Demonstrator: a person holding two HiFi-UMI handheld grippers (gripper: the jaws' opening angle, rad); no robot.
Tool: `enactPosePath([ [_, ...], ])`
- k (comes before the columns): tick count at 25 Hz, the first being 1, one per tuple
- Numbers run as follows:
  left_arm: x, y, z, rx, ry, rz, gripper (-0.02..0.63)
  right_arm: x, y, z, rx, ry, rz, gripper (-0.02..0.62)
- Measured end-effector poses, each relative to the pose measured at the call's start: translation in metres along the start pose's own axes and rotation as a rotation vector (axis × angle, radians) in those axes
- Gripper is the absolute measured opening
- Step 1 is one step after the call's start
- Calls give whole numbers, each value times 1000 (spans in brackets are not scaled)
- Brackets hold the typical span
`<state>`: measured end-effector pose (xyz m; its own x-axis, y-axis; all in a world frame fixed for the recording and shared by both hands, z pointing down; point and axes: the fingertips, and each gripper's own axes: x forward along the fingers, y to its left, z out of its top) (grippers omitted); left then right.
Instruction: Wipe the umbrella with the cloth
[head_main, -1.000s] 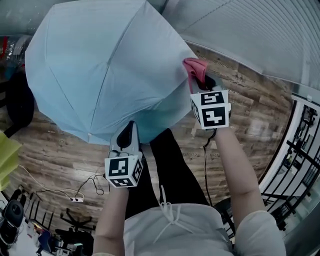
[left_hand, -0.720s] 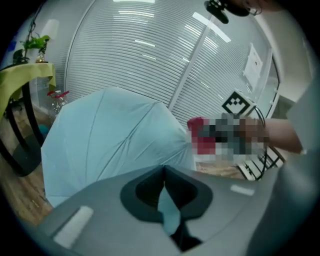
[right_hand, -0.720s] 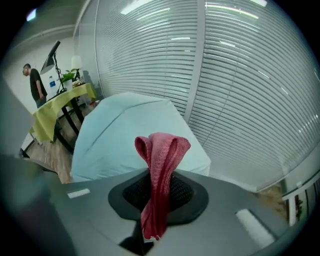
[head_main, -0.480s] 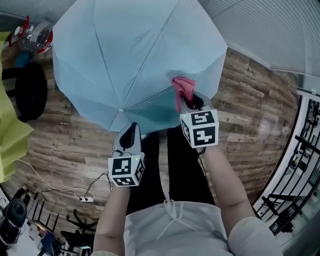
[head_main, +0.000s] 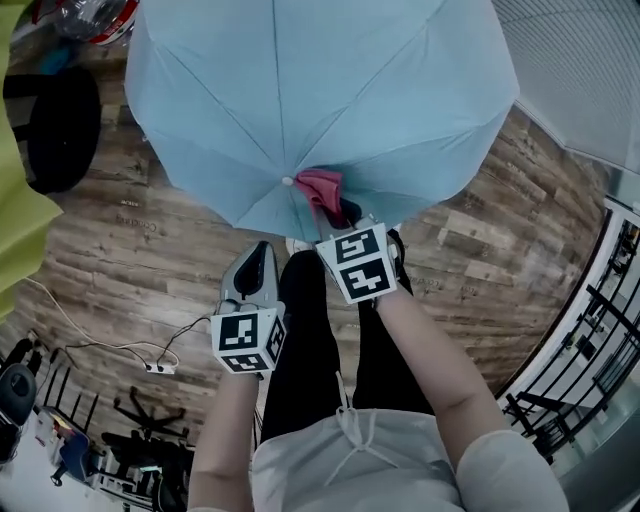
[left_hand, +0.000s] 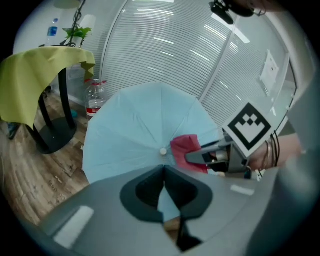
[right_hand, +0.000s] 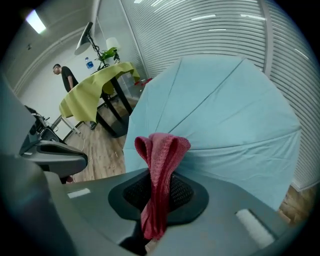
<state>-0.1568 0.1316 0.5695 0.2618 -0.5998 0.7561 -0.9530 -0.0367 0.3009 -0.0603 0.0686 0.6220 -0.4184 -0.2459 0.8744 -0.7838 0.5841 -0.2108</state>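
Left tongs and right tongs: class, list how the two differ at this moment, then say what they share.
The right tongs are clamped on the red cloth; the left tongs are shut with nothing in them. The right tongs reach to the near edge of the umbrella; the left tongs hang farther back, nearer the person. Both point toward the umbrella, and each carries a marker cube.

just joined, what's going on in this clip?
A person works two handheld grippers at an open light-blue umbrella. The right gripper is shut on a red cloth, held at the canopy's near edge beside a rib tip. The left gripper is shut on nothing and sits short of the umbrella.
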Motion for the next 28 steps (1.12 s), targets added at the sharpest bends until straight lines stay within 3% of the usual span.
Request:
enactPosePath([
  [5,1,12,-21,-45,7,40,6,24,7,-3,-38,-9,42,61],
  [12,6,6,-40,-97,35,90,6,27,-21,-3,-35,-10,39,61],
  [28,79,-107,11,-24,35,20,6,-22,-154,-16,52,-37,5,61],
])
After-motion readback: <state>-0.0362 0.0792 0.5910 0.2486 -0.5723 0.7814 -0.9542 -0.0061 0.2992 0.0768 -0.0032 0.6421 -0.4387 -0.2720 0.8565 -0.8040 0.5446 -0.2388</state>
